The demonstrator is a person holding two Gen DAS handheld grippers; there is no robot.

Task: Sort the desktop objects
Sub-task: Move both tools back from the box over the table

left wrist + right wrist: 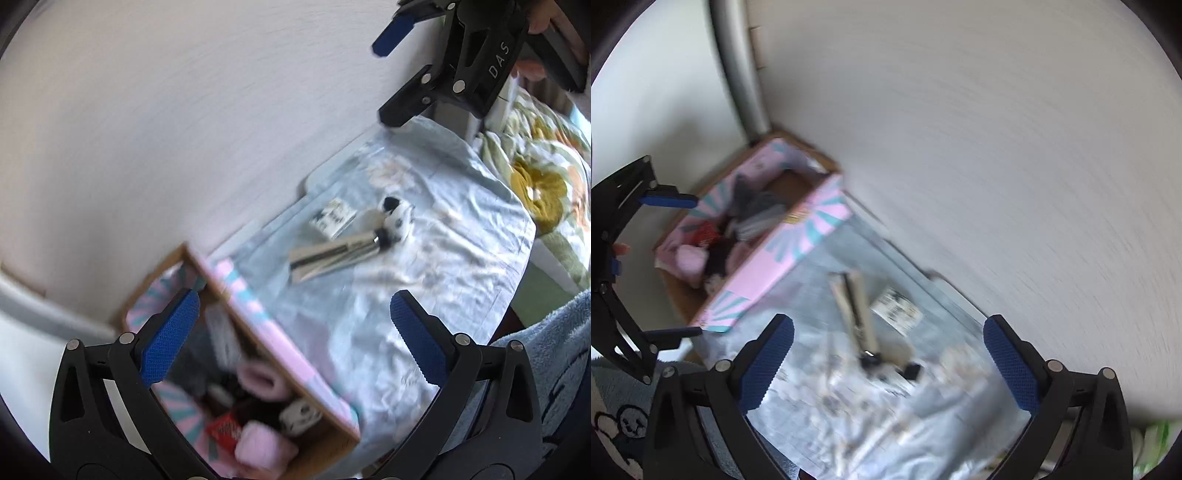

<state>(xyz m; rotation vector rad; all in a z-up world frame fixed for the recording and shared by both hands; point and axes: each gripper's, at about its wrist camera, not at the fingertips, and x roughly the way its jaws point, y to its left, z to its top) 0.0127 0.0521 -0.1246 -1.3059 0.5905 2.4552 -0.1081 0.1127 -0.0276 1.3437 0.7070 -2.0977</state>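
Left wrist view: we see our left gripper [295,339] with its blue textured pads spread wide and nothing between them, hanging over the near wall of the pink-and-teal printed cardboard box [280,350].
Right wrist view: our right gripper [888,365] is likewise spread apart and empty, above the wrinkled pale blue cloth [849,424] covering the table.
Already sorted: inside the box we make out fluffy pink soft pieces [260,382], a red crinkly packet [223,430] and dark items, all blurred.
Left to sort: a long silver tube with a black cap [332,256], a small white printed card [332,218] and a little black-and-white plush toy [397,216] lie close together on the cloth, well apart from the box.
Materials: we judge the tube smooth and glossy, the card flat and thin, the toy soft and yielding.
Risk, tube: we think it could slip or roll out of a pinch, being slick and rounded.
Risk, card: lying flat, it may drag the loose cloth up with it.
Risk, blur: both views are smeared, so aim could suffer.
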